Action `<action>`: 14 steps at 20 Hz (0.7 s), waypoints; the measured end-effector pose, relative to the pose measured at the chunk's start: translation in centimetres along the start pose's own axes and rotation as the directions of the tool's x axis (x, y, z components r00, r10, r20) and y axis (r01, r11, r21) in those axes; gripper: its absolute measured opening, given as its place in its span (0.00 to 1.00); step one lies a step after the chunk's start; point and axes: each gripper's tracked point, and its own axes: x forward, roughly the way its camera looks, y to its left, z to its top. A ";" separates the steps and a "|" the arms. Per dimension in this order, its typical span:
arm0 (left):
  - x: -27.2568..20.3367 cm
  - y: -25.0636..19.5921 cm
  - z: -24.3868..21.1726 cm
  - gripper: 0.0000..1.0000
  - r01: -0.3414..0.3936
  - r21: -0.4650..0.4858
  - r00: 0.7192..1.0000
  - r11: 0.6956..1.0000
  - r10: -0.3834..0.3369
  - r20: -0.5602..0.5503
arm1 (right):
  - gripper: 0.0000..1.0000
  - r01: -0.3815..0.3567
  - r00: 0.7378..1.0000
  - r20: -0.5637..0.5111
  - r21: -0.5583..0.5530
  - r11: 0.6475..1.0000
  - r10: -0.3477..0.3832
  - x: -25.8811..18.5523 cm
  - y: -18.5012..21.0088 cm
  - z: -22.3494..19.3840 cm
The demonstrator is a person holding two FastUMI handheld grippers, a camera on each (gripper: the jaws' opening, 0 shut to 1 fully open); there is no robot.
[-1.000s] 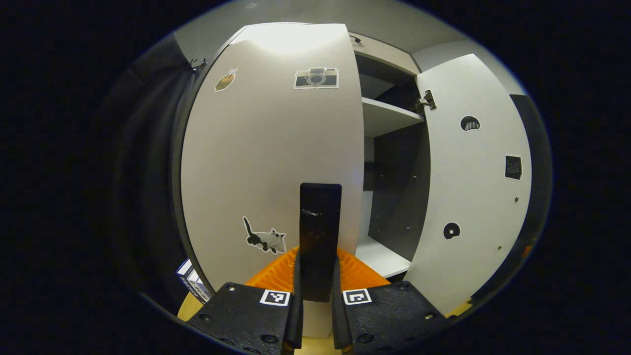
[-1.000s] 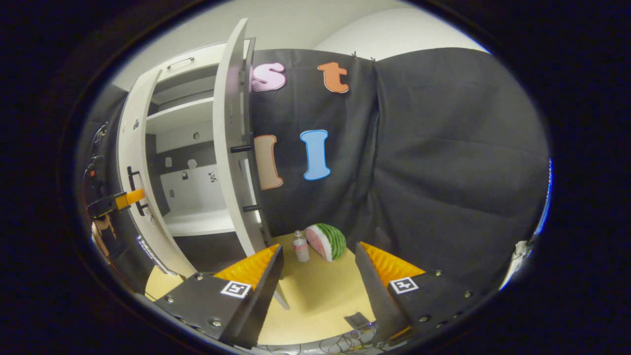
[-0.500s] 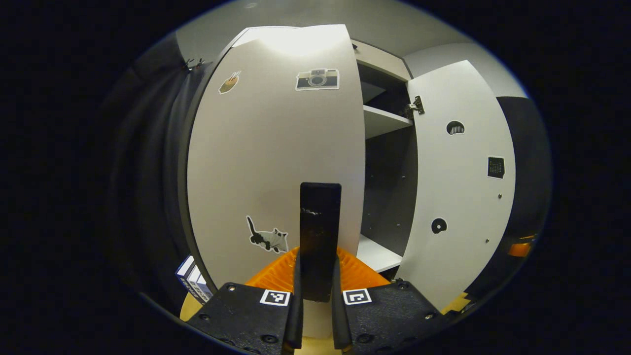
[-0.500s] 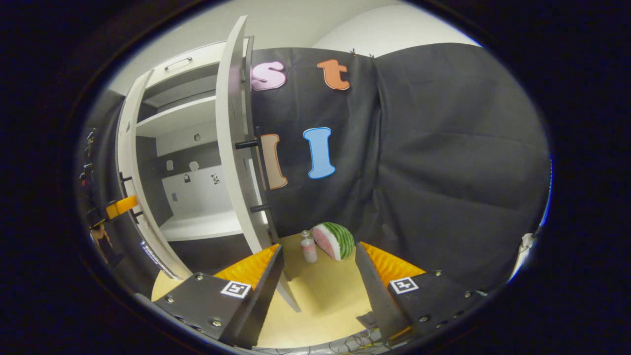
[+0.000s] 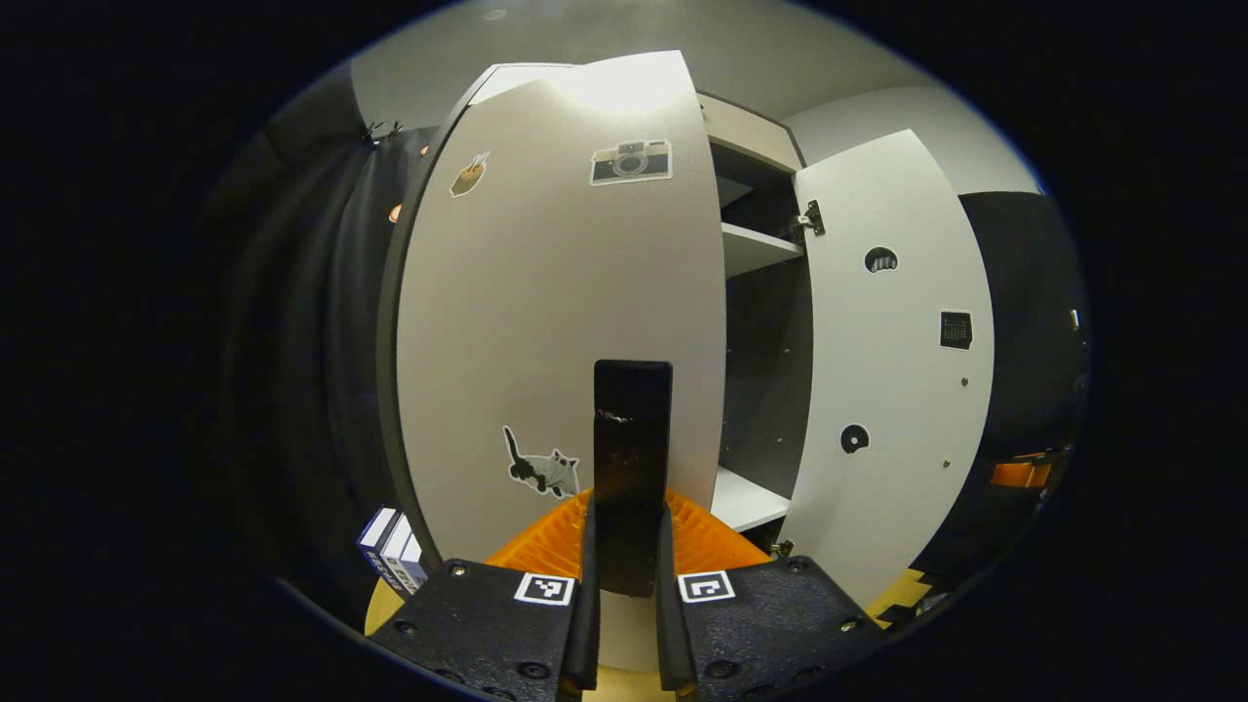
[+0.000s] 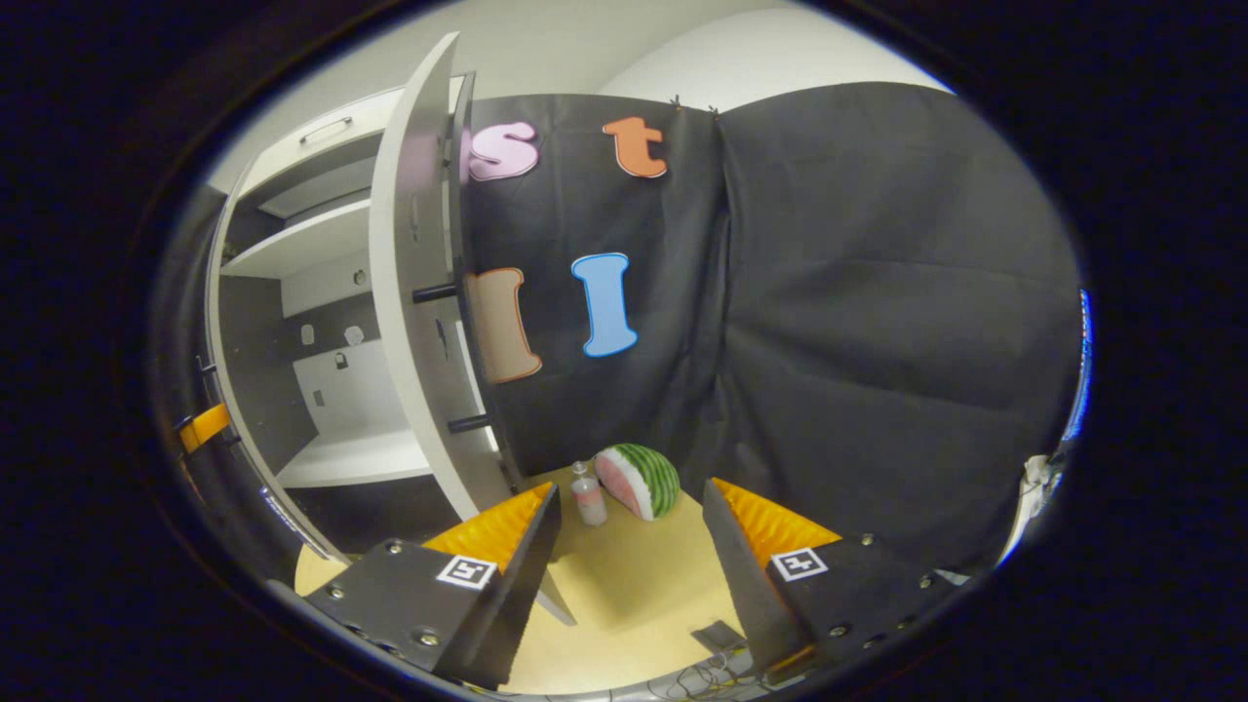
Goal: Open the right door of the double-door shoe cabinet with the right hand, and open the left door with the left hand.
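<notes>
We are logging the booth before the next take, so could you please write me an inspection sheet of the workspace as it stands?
Surface: tan floor board, bare in the middle.
Job's things: shoe cabinet's right door swung wide open; left door partly open, its black handle clamped.
Clutter: watermelon slice and small bottle by the cloth; boxes beside the left door.
Grippers: left gripper shut on the handle; right gripper open, holding nothing.
Cables: thin wires at the floor's near edge.
Surroundings: black cloth wall; white shelves inside the cabinet.
</notes>
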 end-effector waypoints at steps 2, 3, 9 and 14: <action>-0.5 0.4 0.0 0.25 -0.005 0.000 1.000 1.000 0.005 -0.003 | 0.87 -0.001 1.000 0.004 0.007 1.000 0.001 0.1 0.1 0.1; -0.8 0.5 0.0 0.24 -0.008 0.001 1.000 1.000 0.008 -0.005 | 0.87 -0.001 1.000 0.004 0.008 1.000 0.001 0.3 0.1 0.1; -3.6 2.3 0.0 0.25 -0.035 -0.002 0.999 0.999 0.035 -0.004 | 0.87 0.009 1.000 -0.005 0.009 1.000 -0.009 0.7 0.3 -0.4; -5.7 4.2 0.0 0.24 -0.063 0.015 0.998 0.998 0.063 -0.007 | 0.87 0.017 1.000 -0.015 0.028 0.999 -0.016 0.6 0.6 -1.5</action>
